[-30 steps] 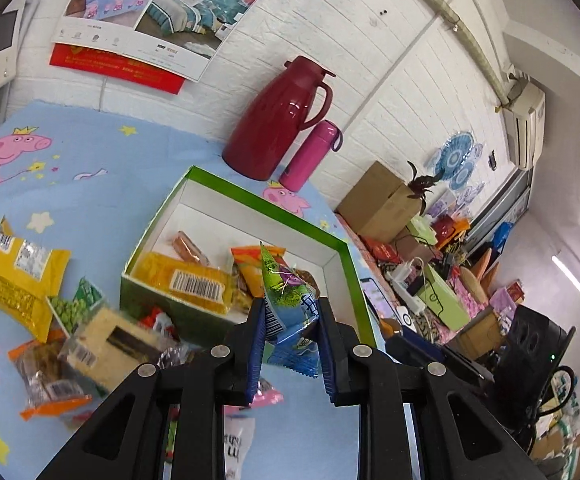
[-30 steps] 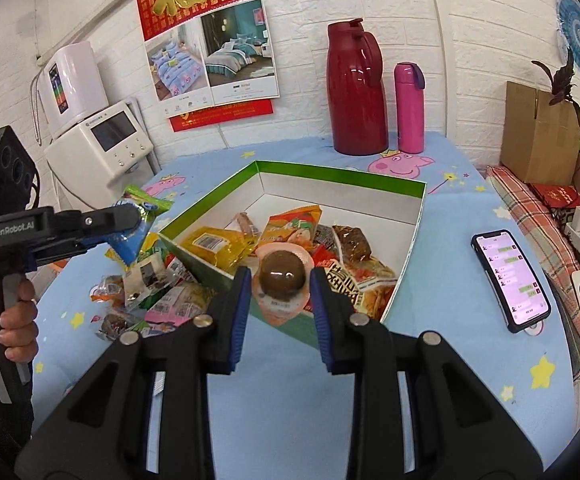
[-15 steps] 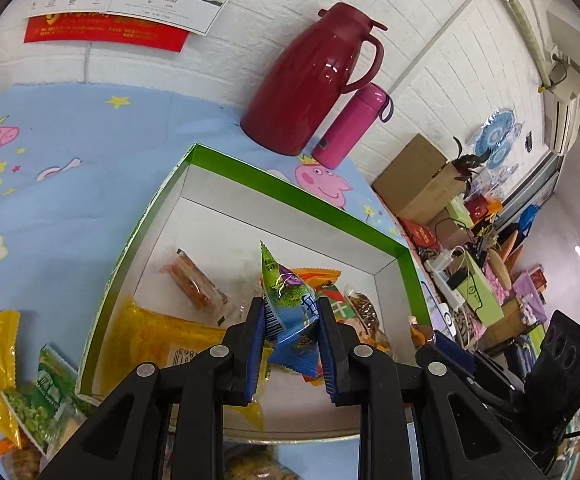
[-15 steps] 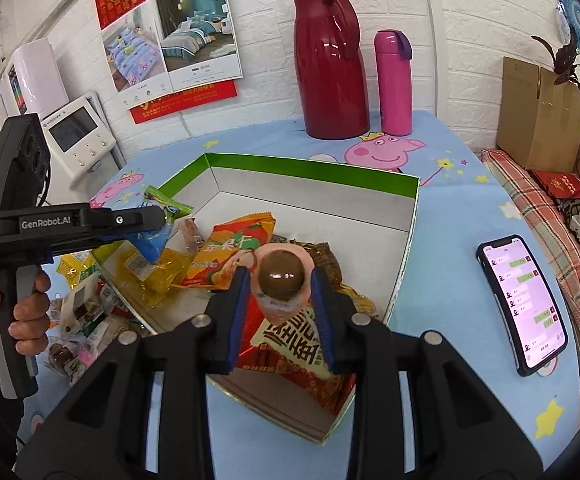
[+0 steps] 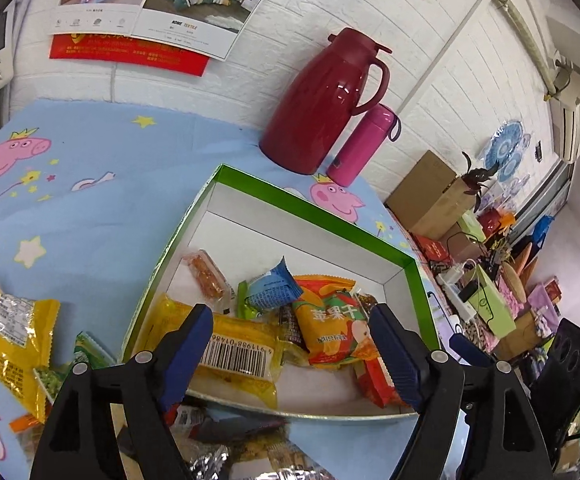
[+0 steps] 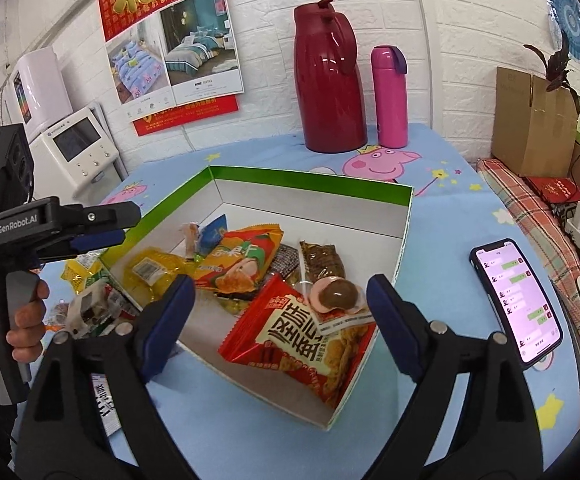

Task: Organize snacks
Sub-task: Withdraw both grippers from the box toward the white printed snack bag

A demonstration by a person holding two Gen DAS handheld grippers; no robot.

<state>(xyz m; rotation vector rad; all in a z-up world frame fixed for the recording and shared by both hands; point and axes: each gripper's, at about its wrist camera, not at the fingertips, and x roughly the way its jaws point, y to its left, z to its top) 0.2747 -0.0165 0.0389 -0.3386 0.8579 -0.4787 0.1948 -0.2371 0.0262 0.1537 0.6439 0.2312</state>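
A green-rimmed white box on the blue tablecloth holds several snack packets. My left gripper hangs open over its near edge, nothing between the fingers; the blue-and-green packet lies in the box just beyond it. My right gripper is open above the box's near corner. The brown egg pack rests on a red packet between its fingers. Loose snacks, among them a yellow bag, lie on the cloth left of the box.
A dark red jug and a pink flask stand behind the box by the wall. A phone lies right of the box. A person's hand holds the left gripper at the left. Cardboard boxes and clutter sit beyond the table's right edge.
Both grippers moved over the box and opened. The blue-and-green packet dropped from the left one into the box, and the egg pack dropped from the right one onto the red packet.
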